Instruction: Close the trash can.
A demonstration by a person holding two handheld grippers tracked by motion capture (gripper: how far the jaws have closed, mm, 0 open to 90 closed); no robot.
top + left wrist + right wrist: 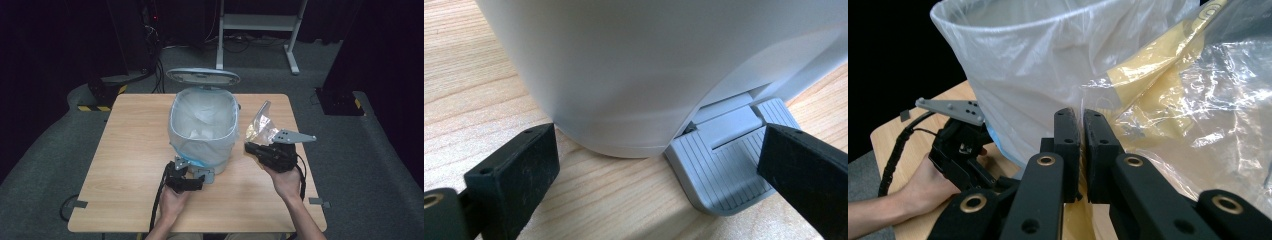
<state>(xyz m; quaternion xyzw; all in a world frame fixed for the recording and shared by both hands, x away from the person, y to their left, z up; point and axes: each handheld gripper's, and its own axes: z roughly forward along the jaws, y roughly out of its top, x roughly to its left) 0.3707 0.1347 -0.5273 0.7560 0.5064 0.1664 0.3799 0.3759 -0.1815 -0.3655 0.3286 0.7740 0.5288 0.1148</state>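
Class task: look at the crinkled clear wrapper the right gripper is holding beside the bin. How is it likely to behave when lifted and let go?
The wrapper looks thin and creased, so it is probably floppy and very light. Pinched in the right gripper, it may cling or drift instead of dropping straight into the bin.

The right gripper (1081,150) has its two black jaws pressed together on a clear and yellow plastic wrapper (1178,100). Just behind it stands a bin lined with a thin plastic bag (1028,65). At the left, a hand (928,187) holds the left gripper (960,150) on the wooden table (888,132).
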